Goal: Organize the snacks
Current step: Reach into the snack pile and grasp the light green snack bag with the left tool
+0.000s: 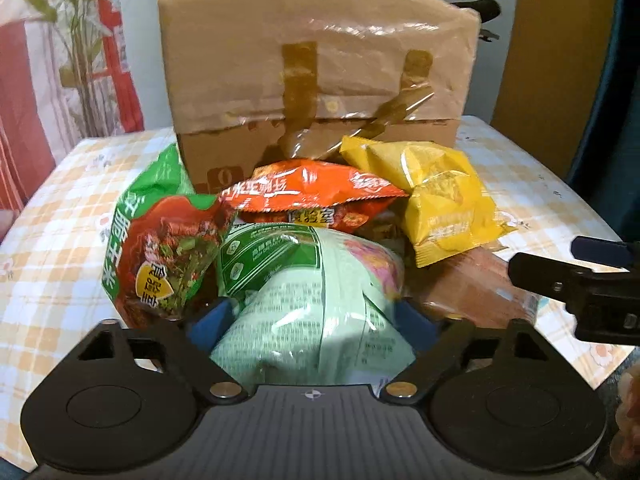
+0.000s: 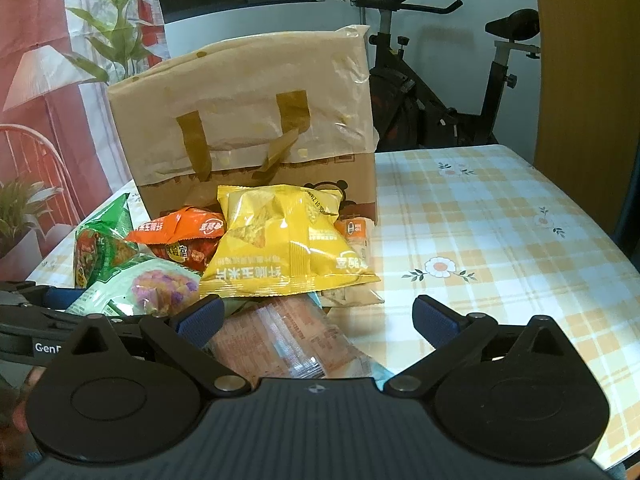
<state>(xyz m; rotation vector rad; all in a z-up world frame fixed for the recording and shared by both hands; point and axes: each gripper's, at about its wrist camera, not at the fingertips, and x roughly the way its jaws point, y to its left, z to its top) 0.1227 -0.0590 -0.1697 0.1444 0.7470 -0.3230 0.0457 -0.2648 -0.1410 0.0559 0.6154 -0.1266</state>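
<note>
A pile of 5 or so snack packets lies on the checked tabletop before a tall brown box. At left, the left tongs hold a pale green bag, puffy, light and crushable, best pinched at its seam. The yellow chip bag tops the pile. At right, the right tongs gape wide above a pink packet; bare cloth beyond leaves room.
</note>
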